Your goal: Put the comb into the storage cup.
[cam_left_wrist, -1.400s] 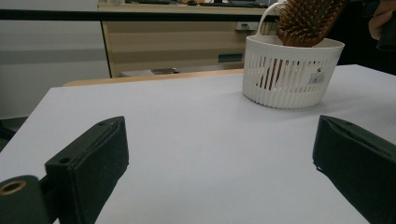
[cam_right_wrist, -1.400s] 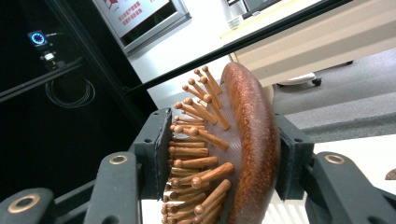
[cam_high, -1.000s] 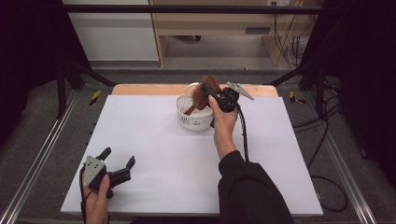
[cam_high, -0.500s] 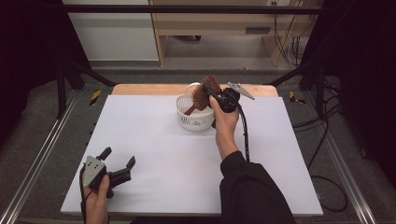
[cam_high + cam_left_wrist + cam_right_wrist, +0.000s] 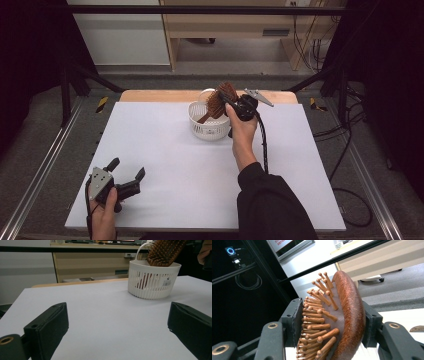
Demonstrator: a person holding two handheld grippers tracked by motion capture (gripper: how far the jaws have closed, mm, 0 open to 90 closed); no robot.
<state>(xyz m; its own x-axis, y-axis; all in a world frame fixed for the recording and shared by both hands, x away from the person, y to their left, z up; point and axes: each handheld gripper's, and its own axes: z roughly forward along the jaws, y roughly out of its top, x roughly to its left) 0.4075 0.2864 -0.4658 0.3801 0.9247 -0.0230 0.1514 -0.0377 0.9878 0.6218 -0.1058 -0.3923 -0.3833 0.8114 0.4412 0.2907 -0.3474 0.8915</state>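
right gripper [image 5: 231, 102] clamps the wooden hairbrush [image 5: 220, 101] head, its handle slanting toward seven o'clock into the white basket [image 5: 207, 131], left gripper [image 5: 127, 173] wide open

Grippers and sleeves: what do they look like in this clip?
Both grippers, left and right, are black with two flat-padded jaws and brass-ringed screw holes. Each carries a grey three-cornered plate and trails a black cable. The right arm wears a black sleeve.
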